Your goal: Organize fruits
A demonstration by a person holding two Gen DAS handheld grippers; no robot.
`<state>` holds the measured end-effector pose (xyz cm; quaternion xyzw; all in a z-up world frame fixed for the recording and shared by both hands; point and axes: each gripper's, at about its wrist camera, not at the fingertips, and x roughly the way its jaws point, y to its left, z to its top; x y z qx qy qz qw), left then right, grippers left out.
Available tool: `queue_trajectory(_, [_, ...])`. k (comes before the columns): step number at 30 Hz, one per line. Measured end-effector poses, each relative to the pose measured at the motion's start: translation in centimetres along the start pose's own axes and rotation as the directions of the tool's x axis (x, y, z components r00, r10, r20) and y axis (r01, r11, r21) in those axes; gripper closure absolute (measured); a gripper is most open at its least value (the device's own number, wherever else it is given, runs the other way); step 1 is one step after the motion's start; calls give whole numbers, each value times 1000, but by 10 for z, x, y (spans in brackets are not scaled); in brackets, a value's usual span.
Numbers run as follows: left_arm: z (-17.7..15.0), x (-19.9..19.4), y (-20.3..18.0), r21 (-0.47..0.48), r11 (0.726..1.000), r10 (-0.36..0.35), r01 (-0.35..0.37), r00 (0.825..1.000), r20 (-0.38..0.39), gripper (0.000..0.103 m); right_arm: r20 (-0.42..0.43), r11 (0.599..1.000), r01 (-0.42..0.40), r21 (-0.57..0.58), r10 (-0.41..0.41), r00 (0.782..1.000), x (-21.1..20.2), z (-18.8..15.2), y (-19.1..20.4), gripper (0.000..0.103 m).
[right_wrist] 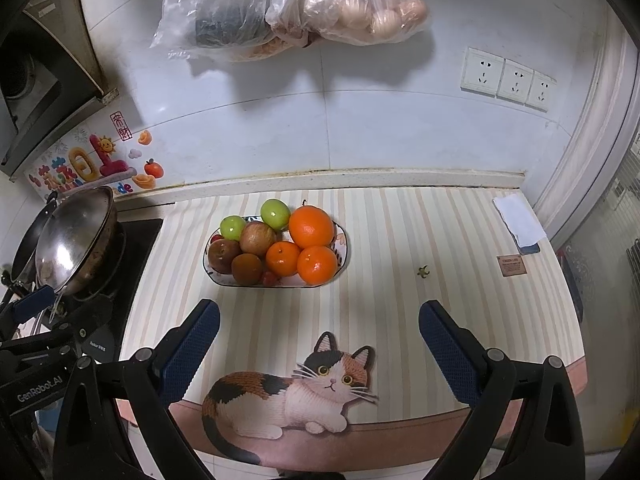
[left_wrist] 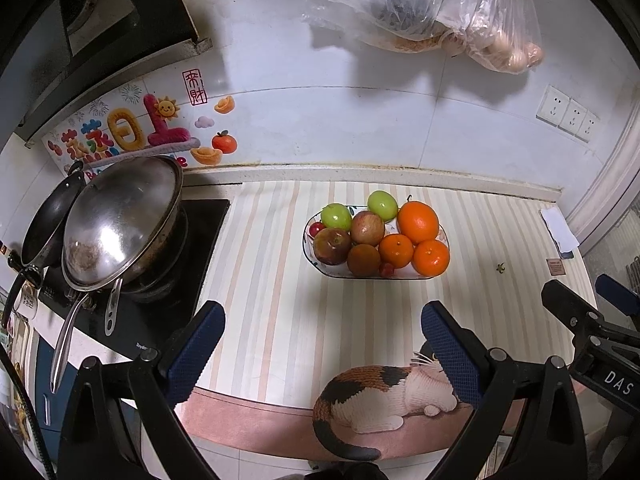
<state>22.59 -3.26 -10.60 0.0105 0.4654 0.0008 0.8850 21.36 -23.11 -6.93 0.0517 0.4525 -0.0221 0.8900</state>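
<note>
A white oval fruit plate [left_wrist: 309,253] [right_wrist: 343,256] stands on the striped counter mat, near the back wall. It holds two green apples [left_wrist: 337,216] [right_wrist: 275,213], two reddish apples [left_wrist: 332,246] [right_wrist: 257,238], a brown fruit [left_wrist: 363,260] [right_wrist: 247,268], three oranges [left_wrist: 418,222] [right_wrist: 311,227] and small red fruits [left_wrist: 386,269]. My left gripper [left_wrist: 322,326] is open and empty, in front of the plate. My right gripper [right_wrist: 320,326] is open and empty, also in front of the plate and apart from it.
A stove with a steel wok lid and pans [left_wrist: 120,220] [right_wrist: 76,236] is at the left. Plastic bags [left_wrist: 432,8] [right_wrist: 288,4] hang on the wall above. A white cloth [right_wrist: 518,220] and a small card [right_wrist: 511,266] lie at the right. A cat picture [right_wrist: 296,392] marks the mat's front edge.
</note>
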Motion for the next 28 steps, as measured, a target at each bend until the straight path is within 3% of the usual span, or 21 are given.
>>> queue_trajectory(28, [-8,-11,-1,-5,1000,-8,8,1000,10,2,-11,1000,-4,-4,4,1000,-4,-7,-3,1])
